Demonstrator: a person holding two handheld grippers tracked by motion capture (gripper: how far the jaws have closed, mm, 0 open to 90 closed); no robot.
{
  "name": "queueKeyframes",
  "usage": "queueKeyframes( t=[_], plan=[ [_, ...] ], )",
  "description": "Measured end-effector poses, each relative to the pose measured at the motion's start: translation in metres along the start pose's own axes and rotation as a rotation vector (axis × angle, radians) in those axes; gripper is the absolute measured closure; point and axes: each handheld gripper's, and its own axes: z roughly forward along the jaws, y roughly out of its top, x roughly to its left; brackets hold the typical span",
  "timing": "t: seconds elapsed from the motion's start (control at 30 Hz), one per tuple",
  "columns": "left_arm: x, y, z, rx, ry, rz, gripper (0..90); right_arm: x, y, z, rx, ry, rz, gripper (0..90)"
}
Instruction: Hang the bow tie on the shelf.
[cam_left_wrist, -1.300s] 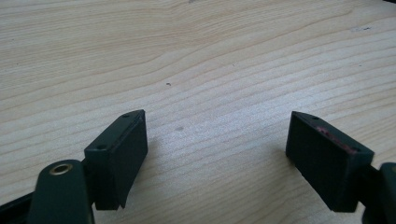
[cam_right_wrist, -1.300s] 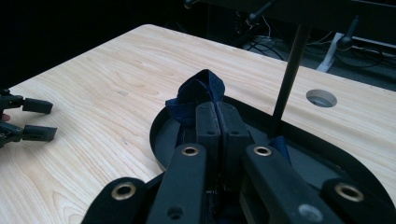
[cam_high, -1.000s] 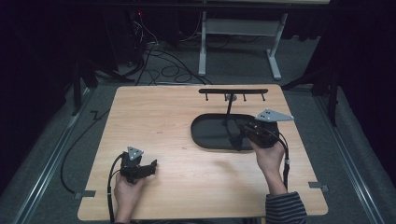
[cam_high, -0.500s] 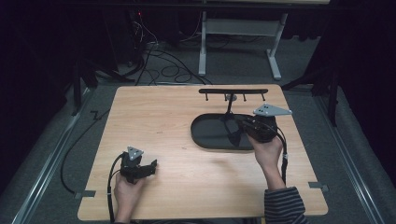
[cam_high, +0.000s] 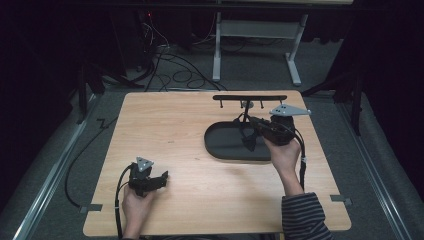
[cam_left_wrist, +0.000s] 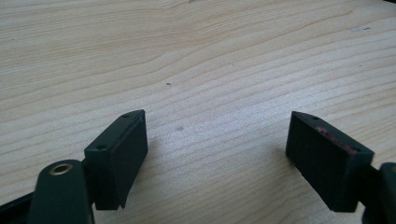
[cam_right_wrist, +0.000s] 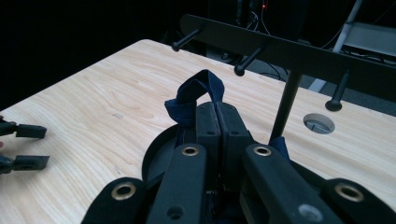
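While the left hand rests low on the near-left part of the tabletop, the left gripper lies close to the wood with its jaws pointing right and slightly away from the person. Its jaws stand wide apart and released, with bare wood grain between them in the left gripper view.

At the right side, the right hand is raised above the tabletop, forearm in a striped sleeve coming in from the near edge. The right gripper points left, over the dark oval tray that lies on the right half of the tabletop. Its jaws are clenched on a dark blue strap; in the right gripper view a loop of the strap rises just above the closed jaw tips. In the high view dark material hangs from the jaws down toward the tray.

A black rack stands at the far side of the tray: an upright post carrying a horizontal bar with pegs projecting toward the person. The strap loop sits near the pegs, below the bar; whether it touches a peg cannot be told.
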Motion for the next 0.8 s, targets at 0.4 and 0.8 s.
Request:
queueKeyframes(
  t=[0.4, 0.8],
  plan=[
    [0.0, 0.0, 0.0, -0.001, 0.001, 0.0, 21.2, -0.006, 0.013, 0.008, -0.001, -0.014, -0.001, 90.0],
    [0.0, 0.0, 0.0, -0.001, 0.0, -0.001, 21.2, -0.016, 0.022, 0.025, 0.002, -0.041, 0.021, 90.0]
  ],
)
